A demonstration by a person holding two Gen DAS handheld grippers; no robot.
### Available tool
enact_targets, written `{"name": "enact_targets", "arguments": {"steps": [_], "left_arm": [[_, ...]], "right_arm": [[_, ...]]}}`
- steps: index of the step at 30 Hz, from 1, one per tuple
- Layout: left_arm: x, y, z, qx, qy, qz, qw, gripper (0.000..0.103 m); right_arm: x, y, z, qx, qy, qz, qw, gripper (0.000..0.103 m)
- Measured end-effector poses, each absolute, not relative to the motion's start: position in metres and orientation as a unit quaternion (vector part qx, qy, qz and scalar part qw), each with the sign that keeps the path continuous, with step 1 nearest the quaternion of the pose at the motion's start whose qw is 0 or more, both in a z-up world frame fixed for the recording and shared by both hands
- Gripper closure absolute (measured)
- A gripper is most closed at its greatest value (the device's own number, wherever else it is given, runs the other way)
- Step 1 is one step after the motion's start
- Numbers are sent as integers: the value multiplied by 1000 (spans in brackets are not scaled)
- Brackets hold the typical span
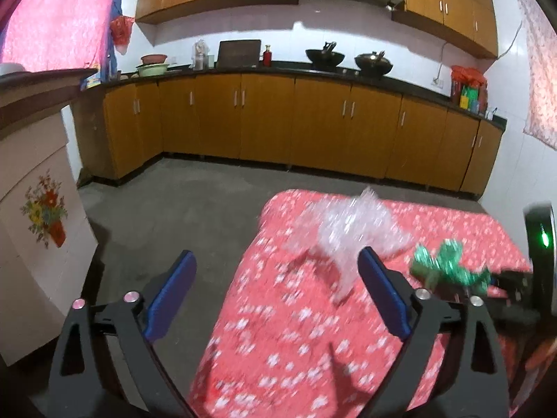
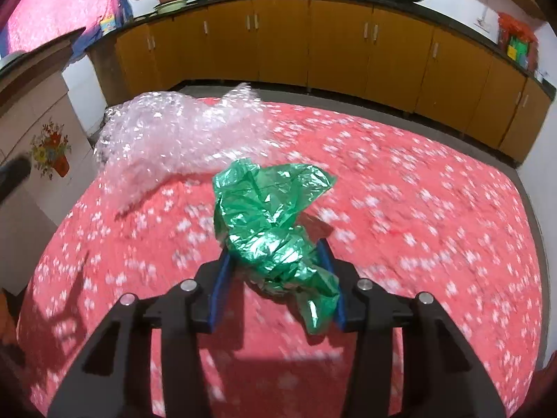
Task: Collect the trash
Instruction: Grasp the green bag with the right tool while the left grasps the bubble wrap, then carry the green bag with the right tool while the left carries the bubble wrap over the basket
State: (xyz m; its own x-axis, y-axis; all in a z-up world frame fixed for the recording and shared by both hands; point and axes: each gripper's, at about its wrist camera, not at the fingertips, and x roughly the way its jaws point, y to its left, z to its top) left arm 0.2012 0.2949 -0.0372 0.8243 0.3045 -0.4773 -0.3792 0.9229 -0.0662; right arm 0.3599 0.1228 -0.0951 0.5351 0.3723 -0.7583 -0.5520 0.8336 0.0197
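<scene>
Right gripper: fingers closed on a crumpled green bag, blue pads pressing it from both sides; bag bulges up and fwd out of the grip, one tail hanging low by the right pad. Bag is held above the table, which carries a red cloth w/ white flower print; contact btwn bag and cloth cannot be told. Left gripper: fingers spread wide, nothing btwn the pads. It sits at the table's left edge, left finger over the grey floor, right finger over the cloth. Bubble wrap, clear and crumpled, lies on the cloth toward the far left corner of the table; in left wrist view it is just ahead of the left gripper's right finger, its lower end looks near the fingertip, contact unclear (motion blur). In same view the green bag shows at right, beside the wrap, w/ part of the right gripper's black body at frame edge. Background: orange cabinets under a dark counter w/ two woks, bowls, a red bottle. White cabinet w/ flower decal at left.
</scene>
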Motion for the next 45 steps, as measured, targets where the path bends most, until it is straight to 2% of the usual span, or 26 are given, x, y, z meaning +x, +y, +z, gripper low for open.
{"name": "enact_targets", "arguments": {"steps": [7, 11, 18, 20, 22, 23, 25, 28, 33, 45], "left_arm": [[261, 276, -32, -47, 256, 142, 955, 2], [299, 267, -48, -17, 299, 137, 944, 2], [334, 262, -79, -22, 366, 113, 923, 3], [334, 259, -82, -19, 371, 103, 923, 17], [334, 254, -84, -14, 377, 92, 922, 40], [333, 251, -84, -8, 378, 86, 922, 45], [332, 246, -84, -3, 380, 82, 921, 68], [327, 238, -84, -1, 382, 80, 921, 79], [307, 222, -76, -2, 376, 67, 924, 84], [249, 150, -36, 19, 342, 16, 939, 84]], "right_arm": [[352, 56, -92, -82, 405, 215, 885, 57], [348, 18, -96, -65, 412, 186, 890, 57], [338, -23, -97, -42, 421, 168, 891, 57], [334, -27, -97, -39, 421, 167, 891, 57], [331, -29, -97, -39, 421, 166, 891, 57], [329, -31, -97, -38, 420, 166, 891, 57], [327, -31, -97, -35, 421, 164, 892, 57], [321, -33, -96, -33, 422, 160, 892, 57], [307, -43, -90, -31, 420, 151, 895, 57], [254, -99, -41, -5, 379, 109, 919, 57]]}}
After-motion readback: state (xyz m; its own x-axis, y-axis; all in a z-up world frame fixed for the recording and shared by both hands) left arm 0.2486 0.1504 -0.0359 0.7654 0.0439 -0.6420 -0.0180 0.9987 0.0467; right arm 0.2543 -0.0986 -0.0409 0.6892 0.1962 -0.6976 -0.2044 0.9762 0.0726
